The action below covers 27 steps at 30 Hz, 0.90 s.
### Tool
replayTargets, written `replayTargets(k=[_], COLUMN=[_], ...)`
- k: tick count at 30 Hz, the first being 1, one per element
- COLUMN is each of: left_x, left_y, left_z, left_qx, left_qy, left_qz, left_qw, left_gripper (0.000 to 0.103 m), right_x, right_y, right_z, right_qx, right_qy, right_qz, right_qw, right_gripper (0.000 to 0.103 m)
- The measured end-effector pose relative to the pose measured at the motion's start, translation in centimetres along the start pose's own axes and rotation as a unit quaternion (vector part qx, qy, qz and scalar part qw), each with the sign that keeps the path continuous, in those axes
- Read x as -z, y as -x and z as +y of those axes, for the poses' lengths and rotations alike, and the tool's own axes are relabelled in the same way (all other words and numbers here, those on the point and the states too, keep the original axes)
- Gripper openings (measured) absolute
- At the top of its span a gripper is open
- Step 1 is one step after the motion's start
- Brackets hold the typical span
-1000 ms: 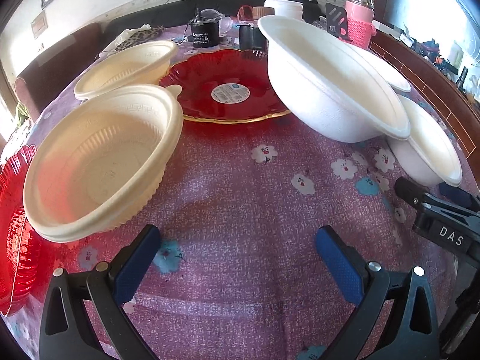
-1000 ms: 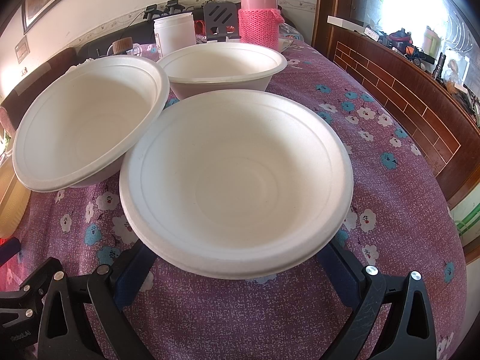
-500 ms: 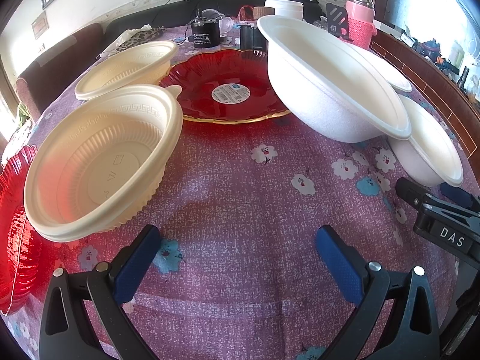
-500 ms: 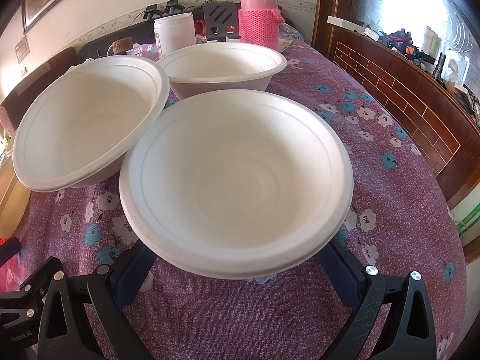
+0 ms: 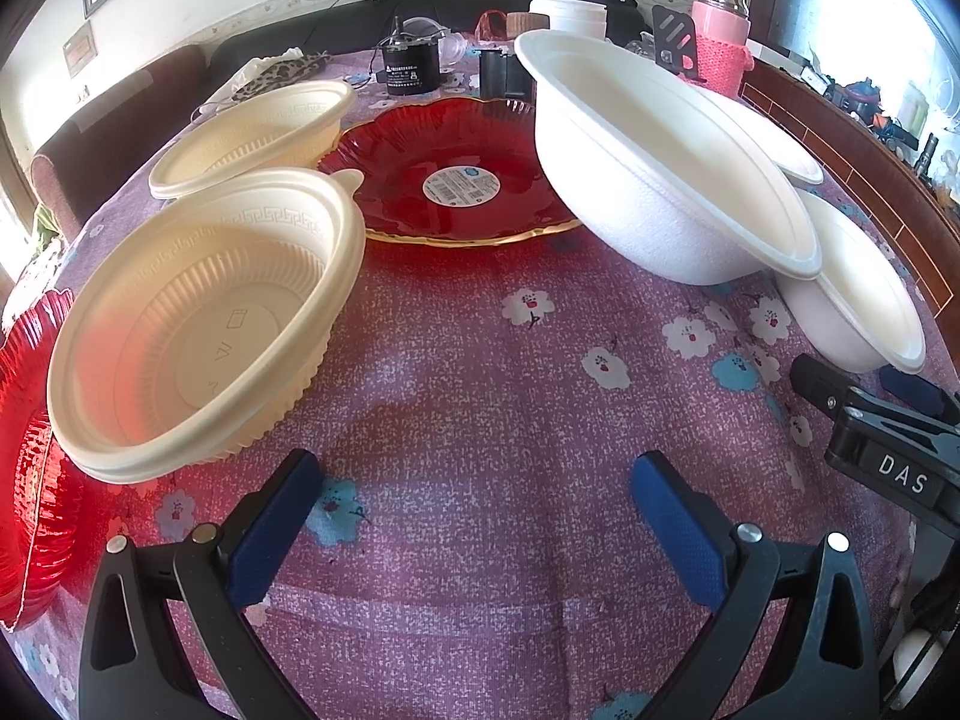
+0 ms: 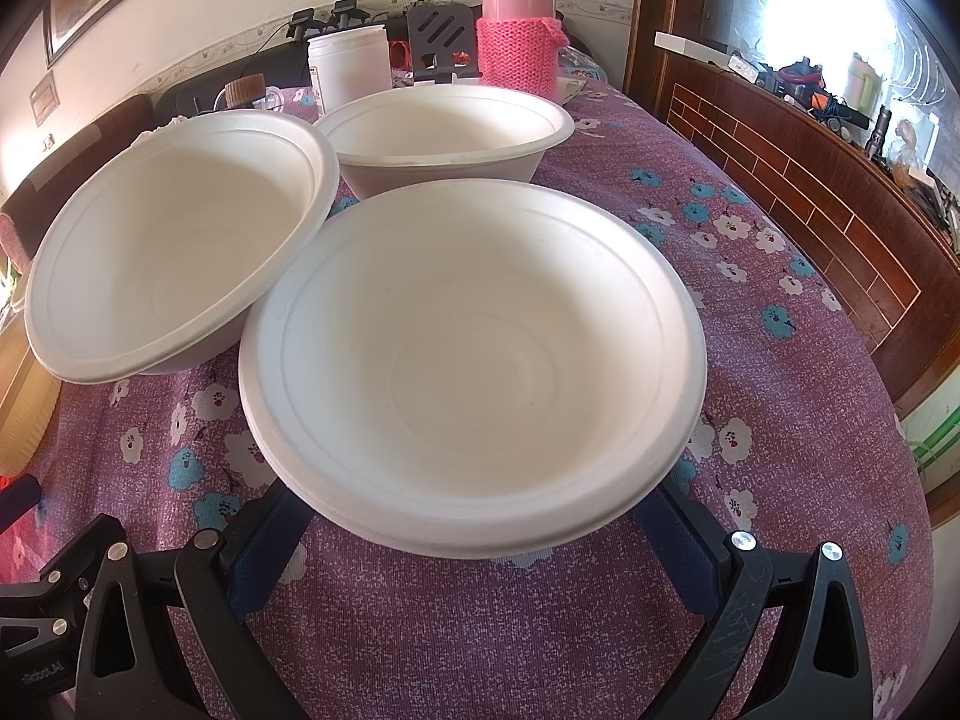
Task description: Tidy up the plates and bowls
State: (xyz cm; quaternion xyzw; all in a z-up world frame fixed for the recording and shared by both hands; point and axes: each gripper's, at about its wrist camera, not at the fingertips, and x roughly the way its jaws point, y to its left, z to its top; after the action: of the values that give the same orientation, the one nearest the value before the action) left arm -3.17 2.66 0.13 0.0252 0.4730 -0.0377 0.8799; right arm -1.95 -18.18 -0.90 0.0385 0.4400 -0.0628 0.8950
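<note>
1. Left gripper [image 5: 474, 516]: jaws wide apart, holding nothing, low over the purple floral tablecloth [image 5: 480, 372].
2. Right gripper [image 6: 474, 534]: jaws spread wide on either side of the near white bowl [image 6: 474, 360]; pads are under its rim, contact hidden, so no grip confirmed.
3. White bowls look like moulded pulp: light, stiff enough, rim likely to crush. Best hold is the rim lip, gently.
4. Tilted white bowl [image 6: 174, 246] leans to the left, its rim overlapping the near one; third white bowl [image 6: 444, 132] sits upright behind.
5. Two cream plastic bowls [image 5: 198, 324] sit left: thin, ribbed, probably flexible and slippery.
6. Red plate [image 5: 456, 180] in the centre with a label on it looks rigid and glossy, likely brittle; another red plate [image 5: 30, 450] at the left edge.
7. All the bowls are empty.
</note>
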Motion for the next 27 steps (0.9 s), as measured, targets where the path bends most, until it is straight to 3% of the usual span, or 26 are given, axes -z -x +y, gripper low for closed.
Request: replayTargets(k=[5,7,12,21,24,27], left_x=[0.3,0.8,2.1,4.2,4.2,4.4], left_y=[0.5,1.6,7.0,14.4,15.7,16.7], left_z=[-0.1,0.2,1.0,3.6,4.5,5.1], left_qx=[0.011,0.036,0.048,0.031,0.016,0.002], left_qy=[-0.008,0.0,0.001,0.022,0.029,0.033], left_qz=[0.022,0.019,-0.063,-0.186,-0.218,-0.249], left_qw=[0.9997,0.9992,0.9969,0.9818,0.9753,0.9679], left_gripper=[0.103,0.103,0.103,0.103,0.103,0.103], right_x=[0.1,0.2,0.6,2.5,3.5,4.4], right_y=[0.3,0.5,1.0,2.6,4.0,6.6], right_z=[-0.2,-0.2,-0.1,-0.5,-1.1,-1.6], right_qx=[-0.016,-0.022,-0.018,-0.028,-0.038,-0.034], right_qy=[0.01,0.017,0.02,0.029,0.014,0.007], right_qz=[0.006,0.023,0.053,0.071,0.063,0.02], right_qw=[1.0,0.999,0.998,0.997,0.997,0.999], right_gripper=[0.102,0.102,0.102,0.102,0.102,0.102])
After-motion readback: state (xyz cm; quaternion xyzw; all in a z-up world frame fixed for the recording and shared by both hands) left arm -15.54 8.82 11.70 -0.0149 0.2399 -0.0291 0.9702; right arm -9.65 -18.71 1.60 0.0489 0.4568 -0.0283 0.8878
